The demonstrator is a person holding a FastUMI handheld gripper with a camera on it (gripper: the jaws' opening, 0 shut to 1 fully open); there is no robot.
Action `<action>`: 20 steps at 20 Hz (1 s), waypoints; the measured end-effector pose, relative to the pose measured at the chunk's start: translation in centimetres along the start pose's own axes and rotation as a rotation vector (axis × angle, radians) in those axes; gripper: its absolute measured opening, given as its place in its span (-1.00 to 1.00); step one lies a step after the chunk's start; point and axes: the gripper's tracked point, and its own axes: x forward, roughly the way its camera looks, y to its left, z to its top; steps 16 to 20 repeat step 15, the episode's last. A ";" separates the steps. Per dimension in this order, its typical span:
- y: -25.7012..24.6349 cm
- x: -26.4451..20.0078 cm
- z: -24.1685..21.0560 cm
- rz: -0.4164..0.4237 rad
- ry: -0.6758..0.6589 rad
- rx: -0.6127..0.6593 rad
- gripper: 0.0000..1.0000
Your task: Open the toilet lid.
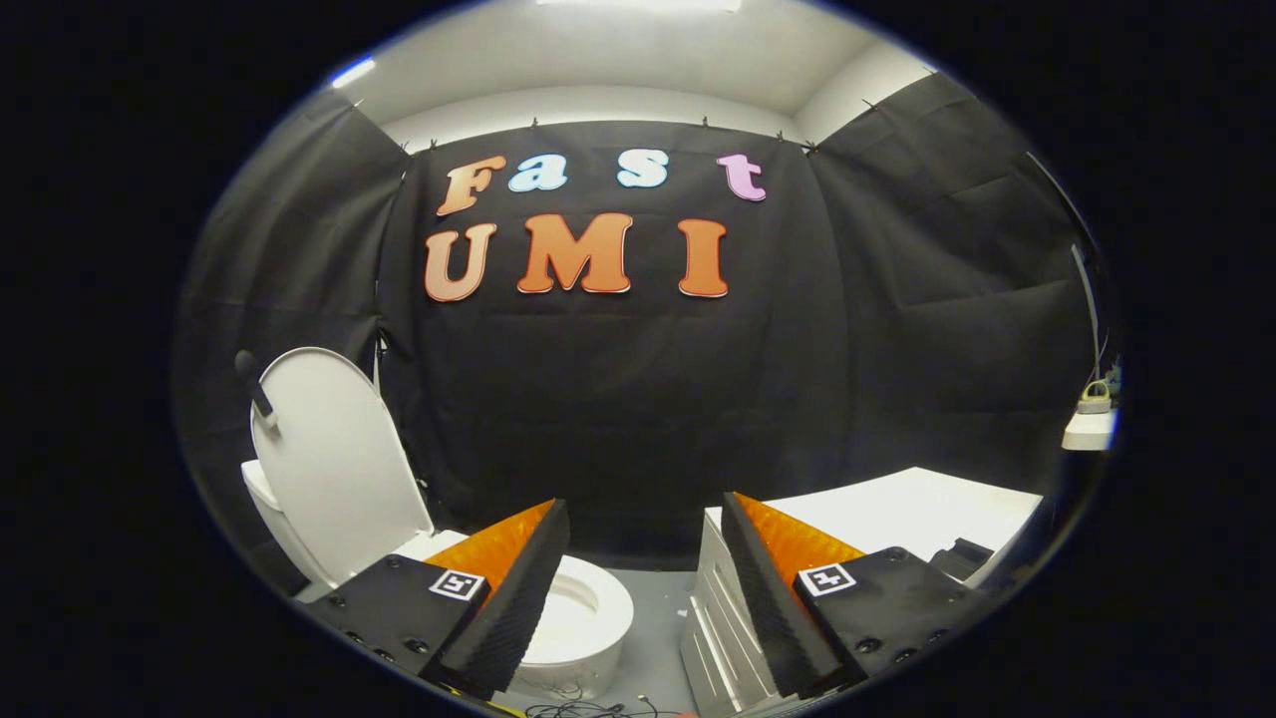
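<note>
Lid (334,459) standing upright against the tank, beyond the left finger; job apparently done. Gripper (638,588) spread wide, holding nothing, well clear of the bowl (588,608), likely to avoid knocking the lid back down. Cabinet (897,509) just right.

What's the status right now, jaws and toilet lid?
Gripper open, jaws spread wide, holding nothing. Toilet lid already up, standing upright behind the bowl. White cabinet to the side, nothing blocking.

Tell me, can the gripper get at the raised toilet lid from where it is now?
Probably yes. The gripper is open with nothing between its fingers, and the toilet lid stands upright ahead on the left with nothing between. It is apart from the fingers, though, so the gripper would have to swing left.
</note>
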 end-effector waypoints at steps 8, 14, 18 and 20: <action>-0.1 -0.1 0.1 -0.013 -0.007 -0.011 0.97; 0.3 -0.1 0.0 -0.007 -0.001 -0.018 0.97; 0.2 -0.1 0.0 -0.008 -0.002 -0.017 0.97; 0.2 -0.1 0.0 -0.008 -0.002 -0.017 0.97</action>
